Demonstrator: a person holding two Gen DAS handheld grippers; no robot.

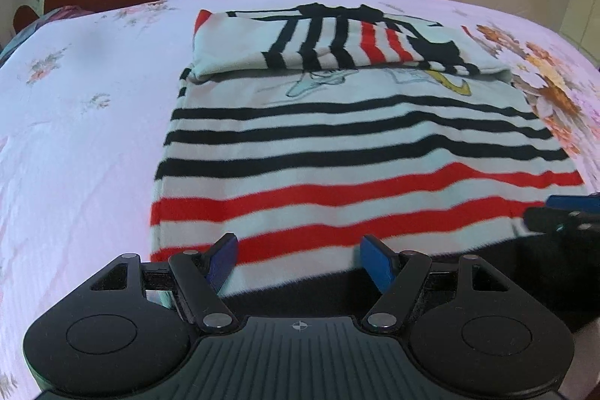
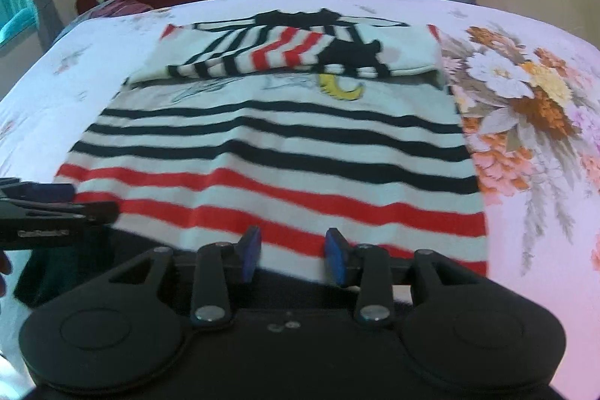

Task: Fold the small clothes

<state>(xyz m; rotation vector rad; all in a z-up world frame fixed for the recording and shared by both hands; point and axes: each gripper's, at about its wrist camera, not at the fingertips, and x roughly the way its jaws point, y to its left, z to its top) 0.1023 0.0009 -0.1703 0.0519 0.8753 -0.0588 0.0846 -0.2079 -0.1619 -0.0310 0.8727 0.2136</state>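
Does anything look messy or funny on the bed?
Nothing is spilled or torn. The striped shirt lies flat on the bedsheet, its top part folded down. That folded part sits a bit crooked, with one sleeve slanting across it.

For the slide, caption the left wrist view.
Open left gripper at the near hem of a striped shirt, top part folded over, on a floral bedsheet.

A striped shirt point(image 1: 356, 152) lies flat on the bed point(image 1: 82, 145), its top folded over; the left tongs point(image 1: 299, 259) stand open above its near hem; the right tongs point(image 1: 562, 212) show at the right edge.
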